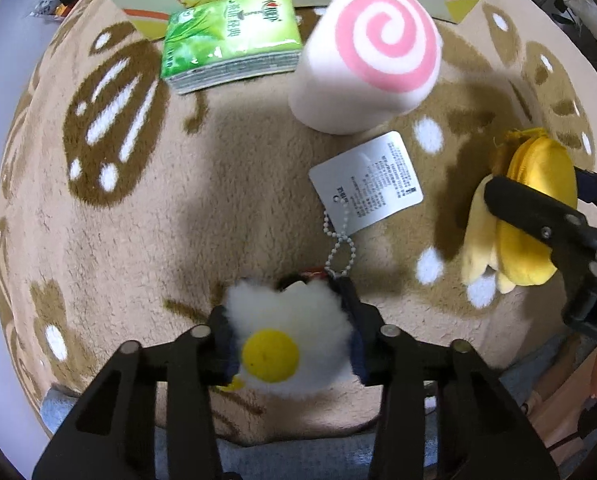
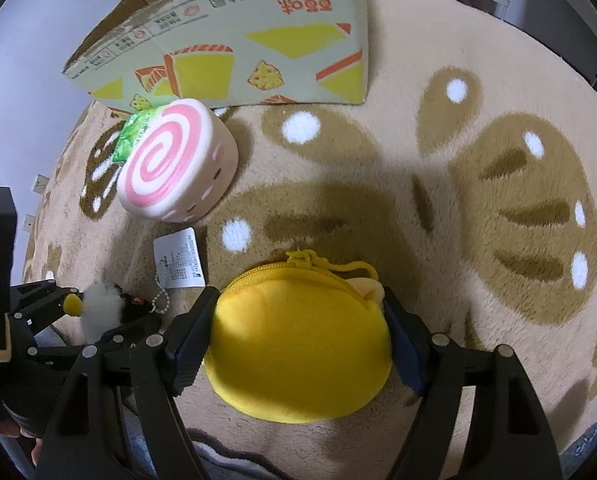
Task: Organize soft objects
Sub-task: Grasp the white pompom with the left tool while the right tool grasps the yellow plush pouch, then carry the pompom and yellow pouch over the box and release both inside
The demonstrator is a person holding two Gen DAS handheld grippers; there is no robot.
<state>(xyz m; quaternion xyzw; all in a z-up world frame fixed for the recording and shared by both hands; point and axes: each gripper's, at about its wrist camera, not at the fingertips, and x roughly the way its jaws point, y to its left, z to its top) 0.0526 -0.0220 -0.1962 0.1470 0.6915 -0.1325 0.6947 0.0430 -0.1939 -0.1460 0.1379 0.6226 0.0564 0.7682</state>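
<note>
My left gripper (image 1: 290,340) is shut on a white fried-egg plush (image 1: 286,340) with a yellow yolk; its bead chain and white tag (image 1: 366,180) lie on the rug ahead. My right gripper (image 2: 302,328) is shut on a yellow plush pouch (image 2: 298,348) with a zip; it shows at the right of the left wrist view (image 1: 538,196). A pink-swirl roll plush (image 1: 366,52) stands on the rug beyond the tag, also in the right wrist view (image 2: 174,164). A green tissue pack (image 1: 230,40) lies to its left.
A cardboard box (image 2: 258,40) with yellow cheese prints stands at the far edge of the beige and brown rug (image 2: 498,200). The left gripper with the egg plush shows low left in the right wrist view (image 2: 98,308).
</note>
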